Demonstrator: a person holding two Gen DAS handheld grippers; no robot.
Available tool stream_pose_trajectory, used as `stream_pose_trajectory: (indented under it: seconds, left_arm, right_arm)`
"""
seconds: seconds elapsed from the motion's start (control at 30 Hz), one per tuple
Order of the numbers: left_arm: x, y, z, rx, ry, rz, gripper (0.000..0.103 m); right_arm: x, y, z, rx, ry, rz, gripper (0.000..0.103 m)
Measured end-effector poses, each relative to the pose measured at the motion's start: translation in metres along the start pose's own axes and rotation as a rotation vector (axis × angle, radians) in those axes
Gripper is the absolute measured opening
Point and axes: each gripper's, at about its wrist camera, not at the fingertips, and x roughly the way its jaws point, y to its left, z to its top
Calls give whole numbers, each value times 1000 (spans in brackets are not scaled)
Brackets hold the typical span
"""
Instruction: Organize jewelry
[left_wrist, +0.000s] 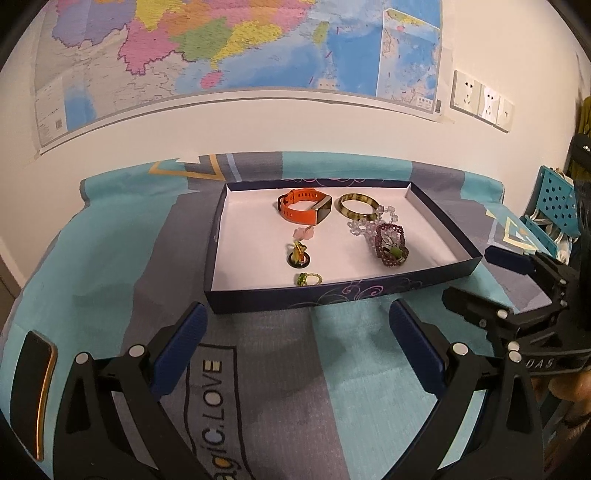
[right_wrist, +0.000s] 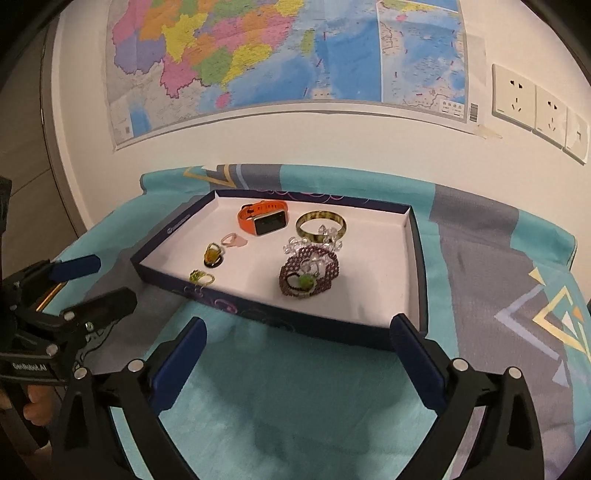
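Left wrist view first: my left gripper (left_wrist: 295, 325) hangs over the cloth with its jaws spread wide and nothing between them, just short of the near wall of the dark blue box lid (left_wrist: 258, 299). My right gripper (right_wrist: 297, 339) stands the same way in the right wrist view, jaws wide apart and empty, its right finger overlapping the lid's near corner so that corner is hidden.

All the jewelry lies inside the lid on its white floor. The orange watch (left_wrist: 304, 210) sits at the back beside the mottled green bangle (left_wrist: 357, 209). The clear bead bracelet (right_wrist: 317, 240) is partly covered by the purple beaded bracelet (right_wrist: 308, 275), which leans over it with a green piece tucked in; how the two tangle I cannot make out. In a loose column on the left lie a pale pink ring (right_wrist: 232, 240), an amber-stoned ring (right_wrist: 213, 255) and a green-stoned ring (right_wrist: 201, 277); their settings are too small to read.

At the left edge of the left wrist view a dark phone with a gold rim (left_wrist: 33, 391) is cut off by the lens border. The patterned cloth (left_wrist: 332, 406) carries lettering partly hidden by my fingers. A map (right_wrist: 280, 55) and wall sockets (right_wrist: 532, 107) sit on the wall behind, and a blue perforated basket (left_wrist: 554, 203) shows at the right, half screened by the other gripper.
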Motion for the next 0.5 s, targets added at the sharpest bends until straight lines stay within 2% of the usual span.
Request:
stream_pose_trajectory:
  seconds: [0.5]
  left_arm:
    - [-12,4,-17,-42,10,4,97]
  right_arm:
    - [-15,18,-20,4,5,-17,96]
